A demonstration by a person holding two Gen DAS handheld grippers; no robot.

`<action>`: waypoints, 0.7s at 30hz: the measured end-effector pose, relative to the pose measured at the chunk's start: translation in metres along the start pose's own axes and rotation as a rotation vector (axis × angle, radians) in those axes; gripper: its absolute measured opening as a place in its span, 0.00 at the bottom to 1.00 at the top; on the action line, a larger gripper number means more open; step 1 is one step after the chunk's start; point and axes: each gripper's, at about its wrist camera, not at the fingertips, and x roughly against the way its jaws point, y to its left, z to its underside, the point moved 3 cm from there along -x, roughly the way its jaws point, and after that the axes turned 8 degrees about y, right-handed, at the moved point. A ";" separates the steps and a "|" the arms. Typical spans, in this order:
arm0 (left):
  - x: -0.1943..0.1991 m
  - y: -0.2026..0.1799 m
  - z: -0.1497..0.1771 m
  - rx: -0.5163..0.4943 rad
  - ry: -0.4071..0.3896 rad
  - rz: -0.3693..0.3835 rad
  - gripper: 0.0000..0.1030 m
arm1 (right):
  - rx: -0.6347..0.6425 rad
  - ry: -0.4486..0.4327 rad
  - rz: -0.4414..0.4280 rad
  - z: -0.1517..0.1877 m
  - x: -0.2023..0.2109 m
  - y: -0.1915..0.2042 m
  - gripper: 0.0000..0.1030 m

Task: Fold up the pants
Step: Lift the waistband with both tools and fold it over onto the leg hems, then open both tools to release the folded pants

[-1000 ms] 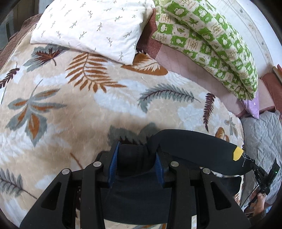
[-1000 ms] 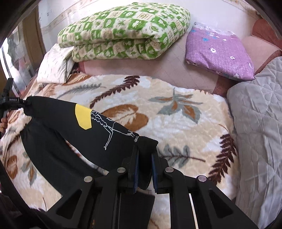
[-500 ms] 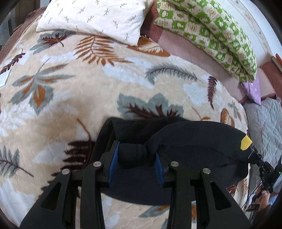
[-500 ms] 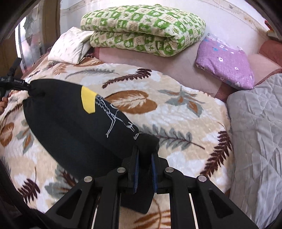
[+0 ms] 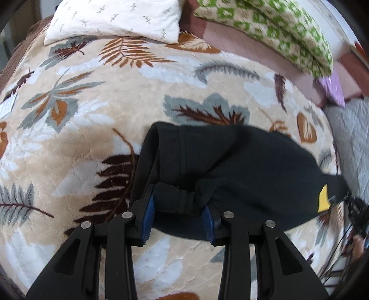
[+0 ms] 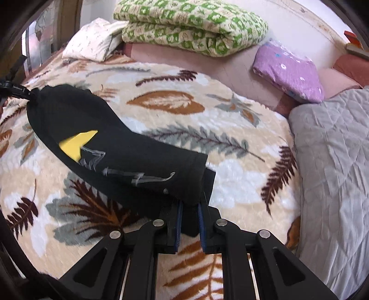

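Black pants (image 5: pixel 242 161) with a yellow patch (image 5: pixel 322 200) and a white line drawing hang stretched between both grippers, low over a leaf-patterned blanket (image 5: pixel 92 129). My left gripper (image 5: pixel 177 212) is shut on a bunched end of the cloth, its blue pads (image 5: pixel 147 214) pressing each side. In the right wrist view the pants (image 6: pixel 120 147) run from upper left down to my right gripper (image 6: pixel 189 221), which is shut on the other end. The far left gripper (image 6: pixel 16 88) shows at that view's left edge. Lower layers of cloth touch the blanket.
A white pillow (image 5: pixel 115 18) and a folded green-checked quilt (image 6: pixel 189 25) lie at the head of the bed. A folded purple cloth (image 6: pixel 288 69) rests on the pink mattress (image 6: pixel 230 64). A grey quilted cover (image 6: pixel 334 166) lies to the right.
Both grippers moved across the bed and sank, carrying the pants. The hanging cloth now drapes lower onto the blanket. Both grips stayed the same.
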 end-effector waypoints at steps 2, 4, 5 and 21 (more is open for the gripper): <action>0.001 -0.003 0.004 -0.050 -0.003 -0.030 0.34 | 0.006 0.018 0.018 0.004 -0.003 0.003 0.12; 0.003 -0.005 0.008 -0.100 -0.004 -0.058 0.34 | 0.000 0.027 0.035 0.009 -0.005 0.002 0.12; 0.003 -0.006 0.009 -0.123 0.000 -0.073 0.34 | -0.005 0.030 0.044 0.011 -0.004 0.002 0.12; 0.040 0.011 0.041 -0.176 0.014 -0.078 0.37 | -0.498 -0.032 -0.193 0.034 0.037 -0.054 0.23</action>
